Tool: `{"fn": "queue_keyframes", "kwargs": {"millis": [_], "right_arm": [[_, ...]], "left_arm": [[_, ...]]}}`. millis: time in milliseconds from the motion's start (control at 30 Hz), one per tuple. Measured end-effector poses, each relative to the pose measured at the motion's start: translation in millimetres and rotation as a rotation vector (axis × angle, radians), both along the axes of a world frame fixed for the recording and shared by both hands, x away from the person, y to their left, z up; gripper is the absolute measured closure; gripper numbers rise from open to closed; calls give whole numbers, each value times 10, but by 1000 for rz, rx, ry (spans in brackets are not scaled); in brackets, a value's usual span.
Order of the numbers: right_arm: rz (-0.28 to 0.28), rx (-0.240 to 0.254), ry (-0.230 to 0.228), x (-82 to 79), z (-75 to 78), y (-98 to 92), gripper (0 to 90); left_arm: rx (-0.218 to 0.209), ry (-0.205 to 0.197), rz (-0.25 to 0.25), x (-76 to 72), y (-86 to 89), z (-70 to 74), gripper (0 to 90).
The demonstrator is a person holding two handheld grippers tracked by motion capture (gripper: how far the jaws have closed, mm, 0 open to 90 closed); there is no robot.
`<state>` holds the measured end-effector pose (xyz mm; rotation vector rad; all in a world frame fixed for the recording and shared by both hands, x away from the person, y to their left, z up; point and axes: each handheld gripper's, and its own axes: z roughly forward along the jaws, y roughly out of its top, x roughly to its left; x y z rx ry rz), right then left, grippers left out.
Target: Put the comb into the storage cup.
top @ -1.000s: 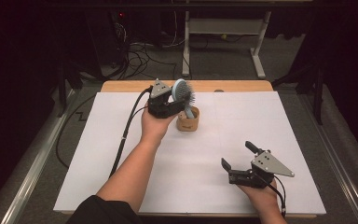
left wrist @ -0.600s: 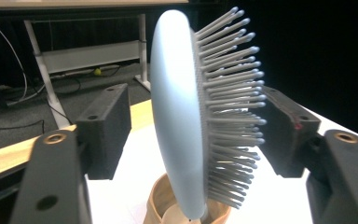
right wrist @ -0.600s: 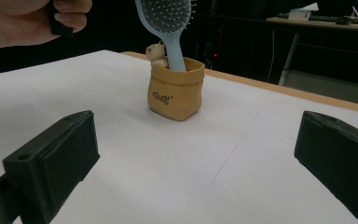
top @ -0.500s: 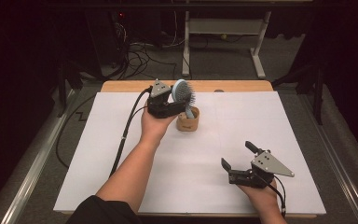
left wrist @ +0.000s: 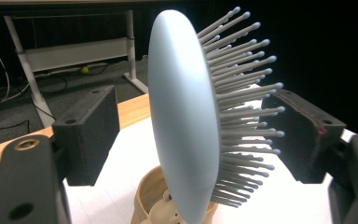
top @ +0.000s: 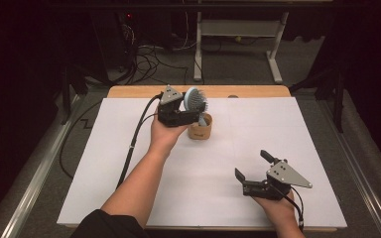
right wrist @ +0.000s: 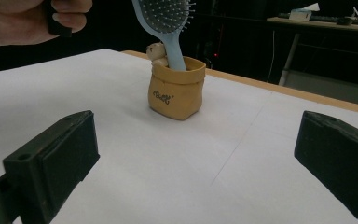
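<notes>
Standing: hairbrush (top: 196,101) handle-down in a small tan pot (top: 200,130) at the far middle of the white table (top: 278,139); a small pale figure shares the pot.
Left gripper (top: 194,117): held level at the brush; jaws just been opening, either side of the head, pads clear.
Right gripper (top: 250,164): low near the front edge, jaws wide apart, nothing between.
Writing: dark mark on pot, unreadable.
Floor: cables and a desk frame beyond.
</notes>
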<state>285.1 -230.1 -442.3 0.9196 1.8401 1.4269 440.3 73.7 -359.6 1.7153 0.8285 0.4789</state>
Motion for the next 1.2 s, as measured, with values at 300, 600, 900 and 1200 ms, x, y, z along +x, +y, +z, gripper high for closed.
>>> {"fn": "queue_keyframes", "kwargs": {"millis": [300, 600, 900, 1200], "right_arm": [[1, -2, -1, 0, 0, 1, 0], [1, -5, -1, 2, -2, 7, 0], [-1, -7, 2, 6, -8, 10, 0], [-2, -8, 2, 7, -10, 12, 0]], "left_arm": [[-10, 0, -8, -9, -1, -8, 146], [-12, 4, -31, -12, 18, -16, 49], [-22, 10, -37, -15, 69, -11, 0], [-26, 10, -33, -54, 124, 7, 0]]}}
